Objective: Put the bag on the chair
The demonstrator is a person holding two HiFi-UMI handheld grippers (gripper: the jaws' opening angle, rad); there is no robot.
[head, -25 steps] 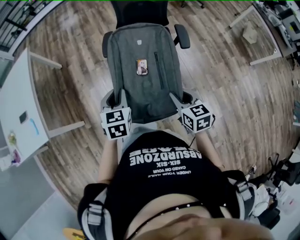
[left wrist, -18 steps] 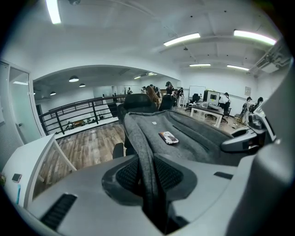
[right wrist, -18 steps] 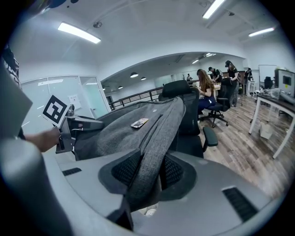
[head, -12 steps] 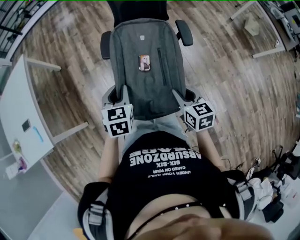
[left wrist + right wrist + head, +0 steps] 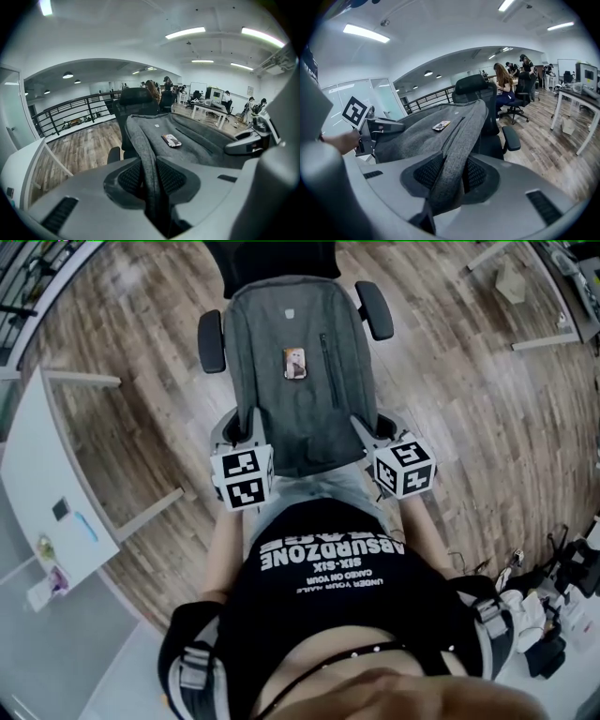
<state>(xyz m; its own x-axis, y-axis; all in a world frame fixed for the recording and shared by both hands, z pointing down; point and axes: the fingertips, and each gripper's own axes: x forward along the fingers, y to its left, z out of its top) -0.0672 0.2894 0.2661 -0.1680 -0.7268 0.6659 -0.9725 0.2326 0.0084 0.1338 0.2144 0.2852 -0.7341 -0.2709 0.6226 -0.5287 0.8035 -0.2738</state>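
Bag [image 5: 298, 371] lengthwise over chair [image 5: 213, 341], top away

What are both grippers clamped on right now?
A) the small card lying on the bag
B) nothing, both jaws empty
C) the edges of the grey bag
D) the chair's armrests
C: the left gripper and the right gripper each have a fold of the grey bag pinched between their pads, one at each near corner in the head view.
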